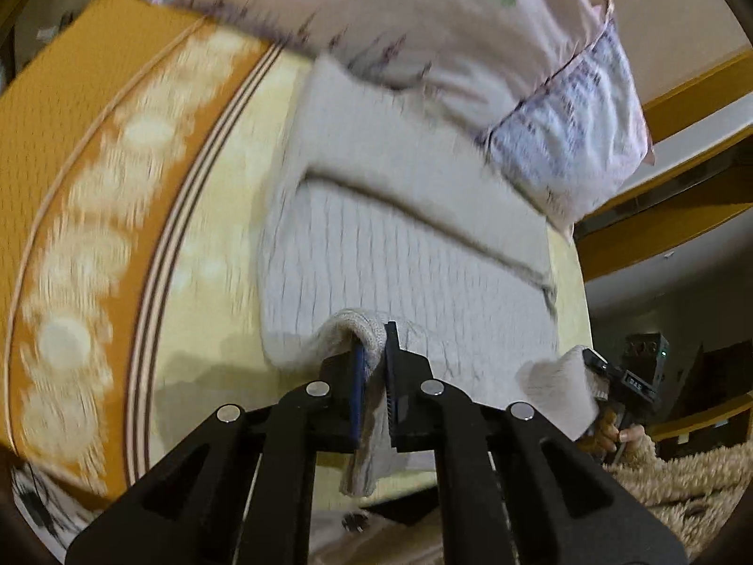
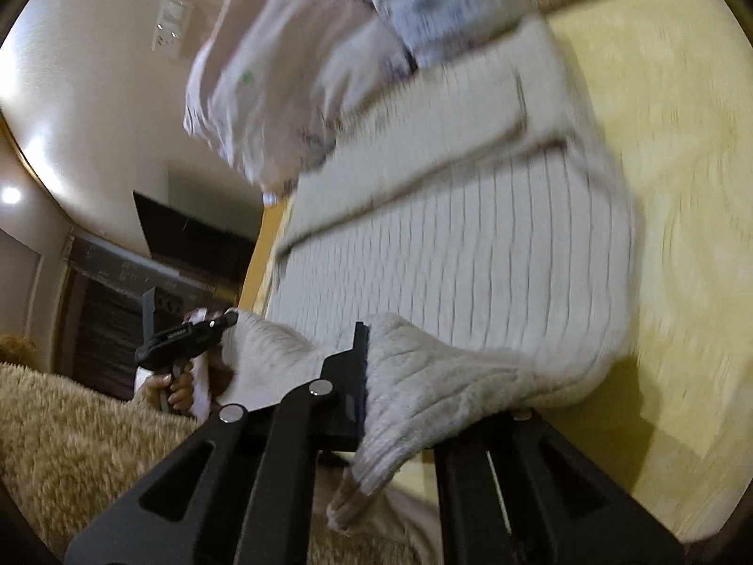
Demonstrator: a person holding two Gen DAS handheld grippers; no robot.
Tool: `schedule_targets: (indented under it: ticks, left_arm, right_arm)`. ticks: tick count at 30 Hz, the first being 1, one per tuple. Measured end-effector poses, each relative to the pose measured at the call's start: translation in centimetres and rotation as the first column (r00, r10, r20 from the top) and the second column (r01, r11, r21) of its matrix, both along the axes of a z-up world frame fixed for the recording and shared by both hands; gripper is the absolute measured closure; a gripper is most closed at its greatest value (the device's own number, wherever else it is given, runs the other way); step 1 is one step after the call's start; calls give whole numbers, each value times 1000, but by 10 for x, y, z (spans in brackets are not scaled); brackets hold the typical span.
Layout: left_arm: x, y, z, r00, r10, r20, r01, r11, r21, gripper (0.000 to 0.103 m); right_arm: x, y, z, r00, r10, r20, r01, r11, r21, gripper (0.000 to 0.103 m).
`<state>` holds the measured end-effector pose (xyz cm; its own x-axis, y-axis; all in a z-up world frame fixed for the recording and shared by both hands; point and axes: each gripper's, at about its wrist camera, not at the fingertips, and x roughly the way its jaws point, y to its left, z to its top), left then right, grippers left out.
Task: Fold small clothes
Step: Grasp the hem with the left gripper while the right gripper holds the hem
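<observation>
A ribbed pale grey knit sweater (image 1: 423, 259) lies on a yellow bedspread (image 1: 212, 235), with a sleeve folded across its upper part. My left gripper (image 1: 376, 358) is shut on the sweater's near hem, and a fold of knit hangs down between its pads. To the right, my right gripper (image 1: 586, 358) pinches the other hem corner. In the right wrist view the sweater (image 2: 470, 245) drapes over my right gripper (image 2: 372, 358), which is shut on the hem; its right finger is hidden under the knit. My left gripper (image 2: 228, 318) holds the far corner there.
A pale pink and lilac patterned pillow (image 1: 470, 47) lies against the sweater's far end. The bedspread has an orange patterned border (image 1: 70, 117) at the left. A person's fluffy tan sleeve (image 2: 70, 423) fills the lower left. Dark furniture (image 2: 188, 235) and a wall switch (image 2: 172, 28) stand beyond the bed.
</observation>
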<state>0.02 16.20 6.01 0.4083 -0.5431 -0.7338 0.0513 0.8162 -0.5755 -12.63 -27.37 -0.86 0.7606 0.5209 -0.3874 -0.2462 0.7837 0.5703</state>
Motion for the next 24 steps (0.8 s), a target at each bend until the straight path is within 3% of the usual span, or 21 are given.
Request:
schedule_targets:
  ticks: [6, 12, 24]
  left_arm:
    - [37, -5, 19, 995, 35, 95, -36, 999, 9, 96]
    - [70, -2, 29, 987, 67, 144, -63, 998, -32, 97]
    - [137, 0, 18, 978, 141, 152, -124, 985, -118, 96]
  right_arm:
    - [10, -10, 29, 989, -80, 121, 87, 995, -50, 97]
    - [26, -10, 51, 973, -113, 199, 124, 991, -44, 97]
    - [78, -25, 77, 956, -161, 246, 166, 986, 0, 97]
